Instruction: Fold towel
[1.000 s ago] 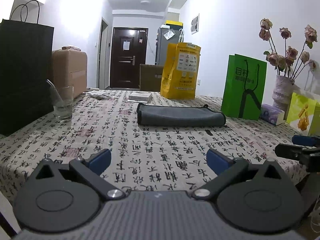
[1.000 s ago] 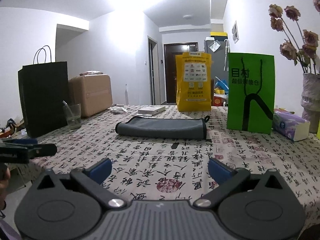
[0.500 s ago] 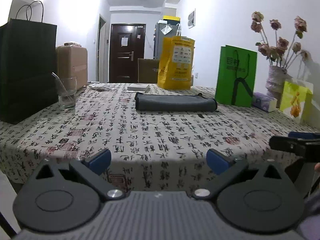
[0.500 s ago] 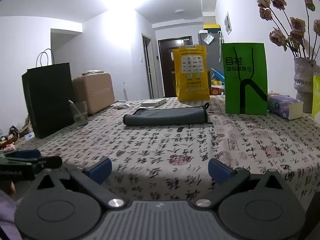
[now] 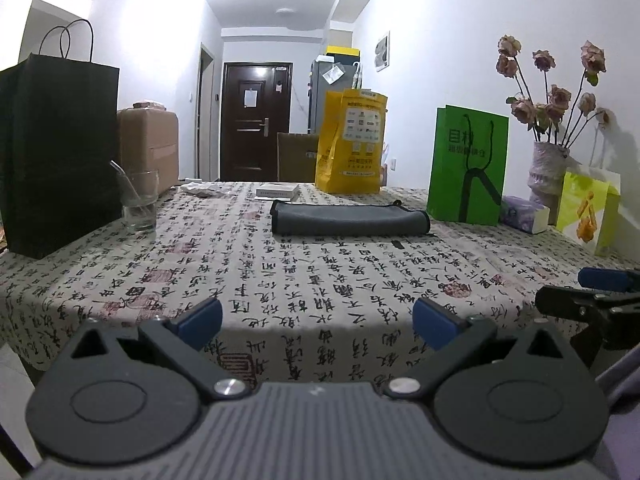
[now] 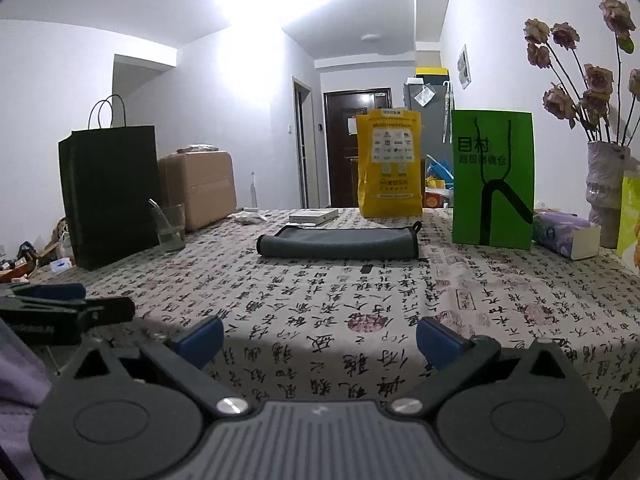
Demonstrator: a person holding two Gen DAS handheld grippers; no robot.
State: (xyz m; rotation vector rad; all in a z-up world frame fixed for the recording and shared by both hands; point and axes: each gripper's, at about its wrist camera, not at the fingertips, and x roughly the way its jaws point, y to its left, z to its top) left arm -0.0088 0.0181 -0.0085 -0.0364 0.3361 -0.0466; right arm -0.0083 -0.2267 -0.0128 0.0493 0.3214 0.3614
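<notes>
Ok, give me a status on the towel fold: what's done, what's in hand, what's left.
Done: the grey towel already lies folded into a long narrow band on the patterned tablecloth, in front of the yellow bag.
In hand: nothing. The left tool and right tool are both open and empty, near the table's front edge, apart from the towel.
Left: probably nothing, unless a further fold is wanted.

The towel (image 5: 350,222) is a grey, matt cloth with a soft look. The bench (image 5: 280,276) is covered by a printed cloth, matt, with black characters. The left gripper (image 5: 316,318) looks like black matt plastic with blue pads and small shiny metal pins. The black bag (image 5: 60,152) and green bag (image 5: 466,164) look like paper, the green one slightly glossy. The glass (image 5: 138,200) is clear and smooth.
</notes>
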